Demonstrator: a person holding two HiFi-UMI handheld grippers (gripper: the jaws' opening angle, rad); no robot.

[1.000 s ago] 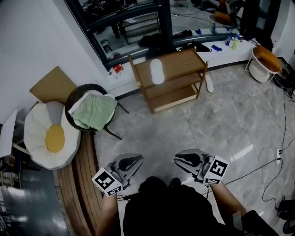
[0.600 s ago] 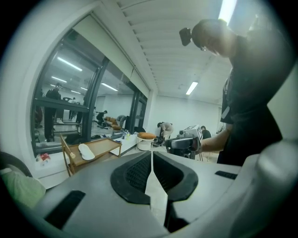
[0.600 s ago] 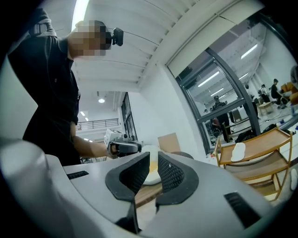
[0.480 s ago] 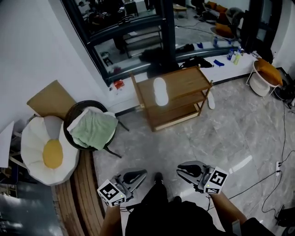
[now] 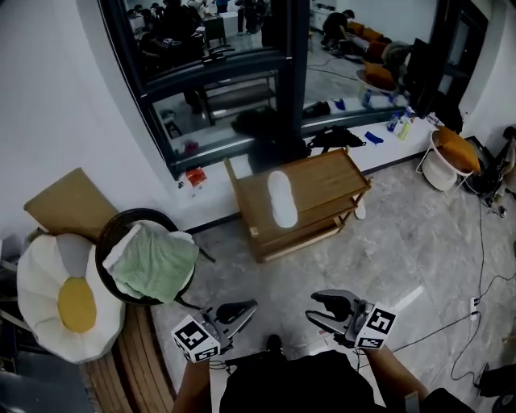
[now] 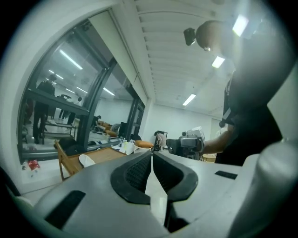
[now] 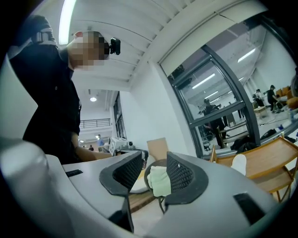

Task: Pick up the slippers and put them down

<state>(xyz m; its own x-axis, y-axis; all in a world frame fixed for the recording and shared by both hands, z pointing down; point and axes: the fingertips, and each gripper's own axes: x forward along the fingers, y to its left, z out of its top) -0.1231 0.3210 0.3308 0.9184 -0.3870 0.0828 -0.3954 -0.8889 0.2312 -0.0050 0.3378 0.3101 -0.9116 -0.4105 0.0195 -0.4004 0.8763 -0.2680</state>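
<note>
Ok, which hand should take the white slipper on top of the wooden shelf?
Right, probably. The right tool has its jaws opening with nothing between them, while the left tool is shut. The slipper on the shelf lies about equally far ahead of both.

A home-like corner staged inside a lab or office: marble-tiled floor [image 5: 387, 234], a wooden rack [image 5: 322, 181] with a slipper [image 5: 281, 198] on top, an egg-shaped cushion [image 5: 60, 298] and a round chair [image 5: 113, 234] with a green towel [image 5: 153, 262]. Behind them is a dark-framed glass wall [image 5: 218, 73] with people [image 5: 172, 14] beyond it. Cables [image 5: 481, 250] trail along the floor's right edge.
</note>
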